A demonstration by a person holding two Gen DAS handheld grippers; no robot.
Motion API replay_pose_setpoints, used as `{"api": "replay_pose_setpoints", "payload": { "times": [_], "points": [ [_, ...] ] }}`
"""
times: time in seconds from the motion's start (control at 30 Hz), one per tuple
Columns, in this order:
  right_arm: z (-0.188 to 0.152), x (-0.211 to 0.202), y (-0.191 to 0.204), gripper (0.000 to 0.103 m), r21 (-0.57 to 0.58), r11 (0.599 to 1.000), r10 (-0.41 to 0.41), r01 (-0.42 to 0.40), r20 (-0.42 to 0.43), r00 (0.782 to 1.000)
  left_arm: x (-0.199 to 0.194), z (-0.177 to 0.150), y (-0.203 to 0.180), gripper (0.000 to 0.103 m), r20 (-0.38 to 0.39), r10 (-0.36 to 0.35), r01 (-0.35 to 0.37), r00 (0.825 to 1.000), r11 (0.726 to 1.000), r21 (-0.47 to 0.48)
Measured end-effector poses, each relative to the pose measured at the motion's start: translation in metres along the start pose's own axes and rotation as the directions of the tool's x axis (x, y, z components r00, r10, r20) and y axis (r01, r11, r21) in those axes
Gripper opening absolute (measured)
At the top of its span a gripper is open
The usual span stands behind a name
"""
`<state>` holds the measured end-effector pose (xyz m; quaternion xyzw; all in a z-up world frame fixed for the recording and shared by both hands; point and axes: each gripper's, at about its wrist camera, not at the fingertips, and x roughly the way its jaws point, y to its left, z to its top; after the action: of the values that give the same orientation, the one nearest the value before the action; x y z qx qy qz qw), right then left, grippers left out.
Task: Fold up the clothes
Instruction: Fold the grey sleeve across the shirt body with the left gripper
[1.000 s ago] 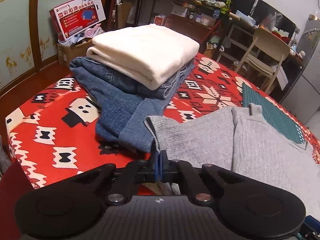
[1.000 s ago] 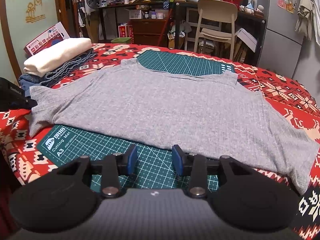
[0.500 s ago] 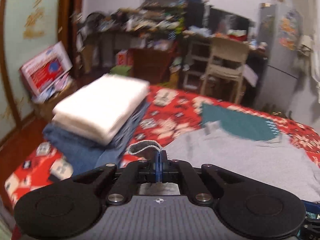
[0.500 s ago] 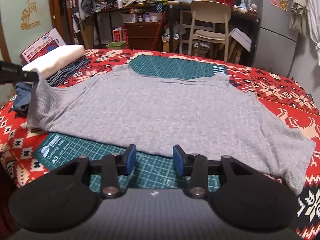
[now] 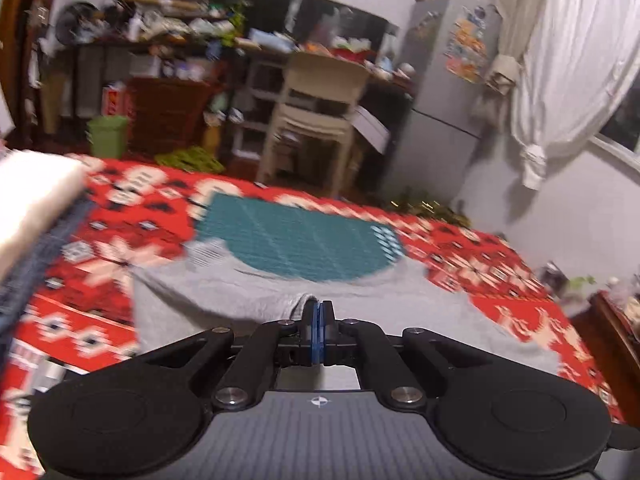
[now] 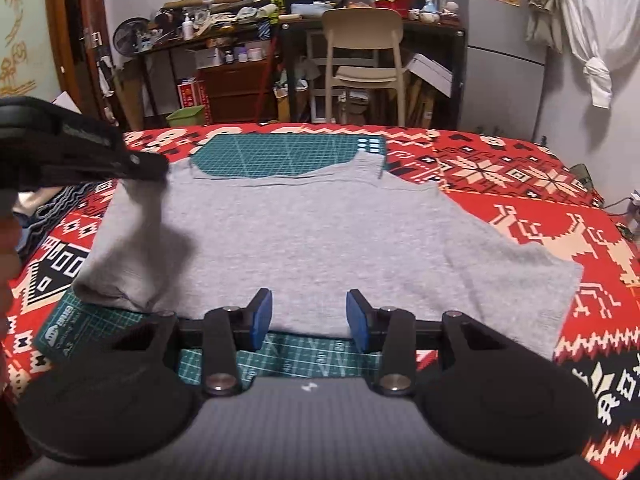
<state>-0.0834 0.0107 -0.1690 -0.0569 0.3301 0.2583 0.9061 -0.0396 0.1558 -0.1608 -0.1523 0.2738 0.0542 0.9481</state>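
Folding the left sleeve inward is the step you have in hand. At far left a stack of folded clothes sits on the red patterned cover. Your left gripper is pinched fully together on the sleeve's cuff, lifted above the grey top — which lies spread flat over the green cutting mat. Next, you likely need to carry the cuff across the chest and lay it smooth before letting go. Your right gripper hovers at the hem, fingers wide apart, holding nothing — ready for the other sleeve.
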Motion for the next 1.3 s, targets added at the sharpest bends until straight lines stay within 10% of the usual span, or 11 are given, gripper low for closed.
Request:
{"api": "replay_pose_setpoints", "payload": {
  "times": [0.8, 1.3],
  "points": [
    [0.002, 0.005, -0.016, 0.045, 0.066, 0.997, -0.038, 0.038, -0.009, 0.999, 0.045, 0.001, -0.050, 0.001, -0.066, -0.182, 0.181, 0.981, 0.983, -0.025],
    [0.001, 0.002, -0.024, 0.045, 0.101, 0.993, -0.052, 0.052, -0.009, 0.999, 0.092, -0.023, -0.053, 0.005, -0.218, -0.166, 0.169, 0.962, 0.986, -0.005]
  ]
}}
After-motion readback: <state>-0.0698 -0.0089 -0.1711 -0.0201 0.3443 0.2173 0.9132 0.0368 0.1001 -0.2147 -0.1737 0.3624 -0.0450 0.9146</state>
